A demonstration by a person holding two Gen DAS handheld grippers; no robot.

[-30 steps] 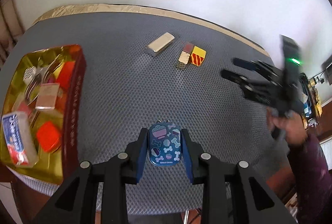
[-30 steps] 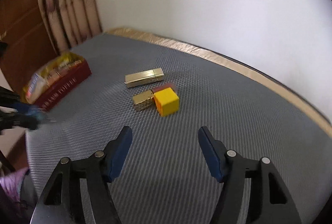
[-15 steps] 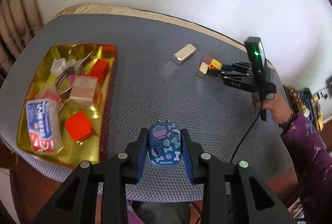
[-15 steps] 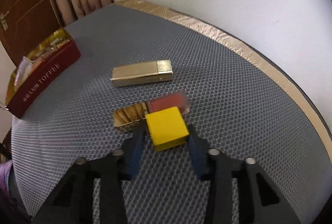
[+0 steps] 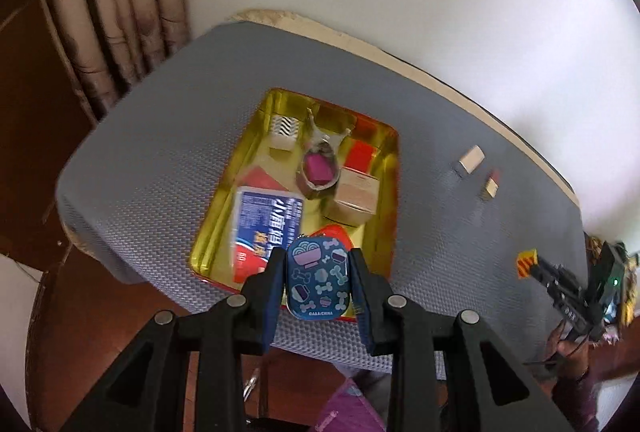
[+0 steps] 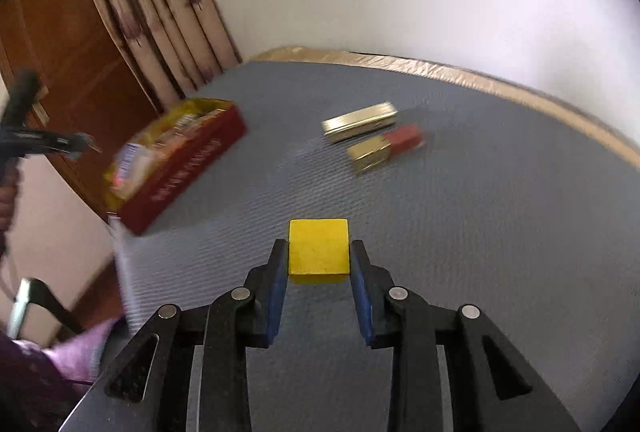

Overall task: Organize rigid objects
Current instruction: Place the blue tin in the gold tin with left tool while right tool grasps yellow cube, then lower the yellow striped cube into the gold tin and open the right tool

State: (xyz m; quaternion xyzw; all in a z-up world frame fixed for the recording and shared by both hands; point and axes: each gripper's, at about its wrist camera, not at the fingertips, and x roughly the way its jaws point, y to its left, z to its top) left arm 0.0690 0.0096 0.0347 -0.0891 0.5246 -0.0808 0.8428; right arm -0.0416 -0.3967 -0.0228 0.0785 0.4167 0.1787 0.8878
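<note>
My left gripper (image 5: 318, 278) is shut on a small blue patterned tin (image 5: 319, 278) and holds it high above the near end of the gold tray (image 5: 390, 216), which holds several items. My right gripper (image 6: 319, 252) is shut on a yellow cube (image 6: 319, 246) lifted above the grey table mat; it also shows in the left wrist view (image 5: 527, 264). A gold bar-shaped case (image 6: 360, 121) and a gold-and-red lipstick (image 6: 384, 148) lie on the mat beyond it. The tray shows in the right wrist view (image 6: 180, 172) at the left.
The tray holds a blue-and-red packet (image 5: 266, 224), a beige box (image 5: 356, 192), a red block (image 5: 360, 156) and a tape roll (image 5: 318, 172). Curtains (image 5: 116, 32) and a wooden door (image 6: 60, 44) stand left of the table. A white wall is behind.
My left gripper has risen and swung over the tray with the blue tin. My right gripper has closed on the yellow cube and lifted it away from the lipstick.
</note>
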